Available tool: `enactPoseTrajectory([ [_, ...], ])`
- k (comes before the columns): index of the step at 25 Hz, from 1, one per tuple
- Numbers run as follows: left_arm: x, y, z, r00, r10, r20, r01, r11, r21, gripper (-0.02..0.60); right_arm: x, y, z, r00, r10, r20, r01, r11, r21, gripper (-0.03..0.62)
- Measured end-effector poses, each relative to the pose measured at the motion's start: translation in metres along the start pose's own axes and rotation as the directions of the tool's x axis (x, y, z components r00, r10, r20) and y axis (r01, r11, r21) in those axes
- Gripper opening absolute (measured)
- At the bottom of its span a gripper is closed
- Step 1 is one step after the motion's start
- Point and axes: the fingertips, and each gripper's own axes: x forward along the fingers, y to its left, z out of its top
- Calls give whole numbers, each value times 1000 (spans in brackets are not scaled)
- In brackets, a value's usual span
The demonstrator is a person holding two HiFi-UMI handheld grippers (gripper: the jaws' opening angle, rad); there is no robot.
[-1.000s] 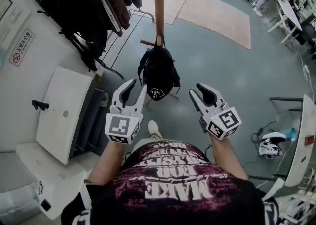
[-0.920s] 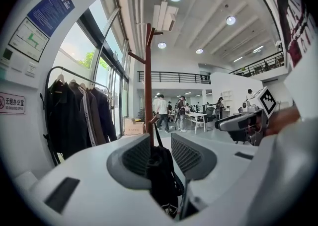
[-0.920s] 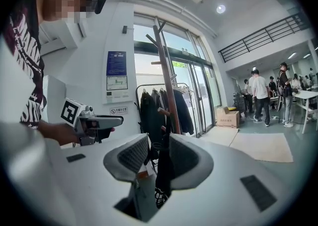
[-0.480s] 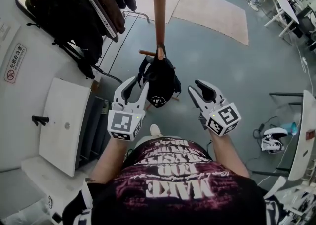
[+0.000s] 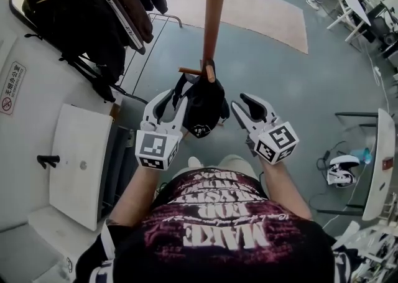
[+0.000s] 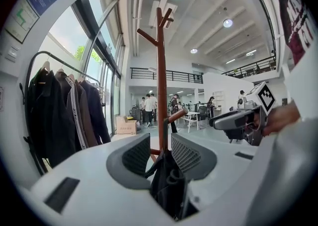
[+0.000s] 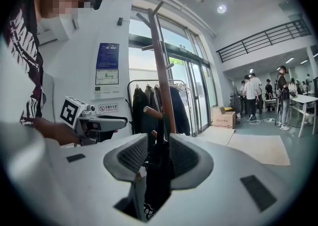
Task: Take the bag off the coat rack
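Note:
A black bag hangs by its strap from a low peg of the brown wooden coat rack. My left gripper is open just left of the bag, fingertips level with its upper part. On the bag's right side my right gripper is open too. In the left gripper view the bag and the coat rack show through the gap between the jaws. The right gripper view frames the bag and the coat rack the same way. Neither gripper holds anything.
A garment rail with dark coats stands at the upper left. A white cabinet sits against the left wall. A beige rug lies beyond the rack. A headset lies on the floor at right, beside a white table.
Both grippers have closed in on the bag and now flank it. The bag still hangs on its peg.

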Motion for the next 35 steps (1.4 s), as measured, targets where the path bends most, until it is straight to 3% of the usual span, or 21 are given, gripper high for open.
enactPoseTrajectory([
  [14, 37, -1, -19, 999, -9, -43, 8, 1000, -27, 122, 48, -15, -21, 993, 95, -76, -95, 995, 12, 146],
  [35, 105, -11, -62, 990, 5, -140, -10, 999, -31, 121, 111, -30, -64, 954, 238, -185, -235, 971, 40, 146],
])
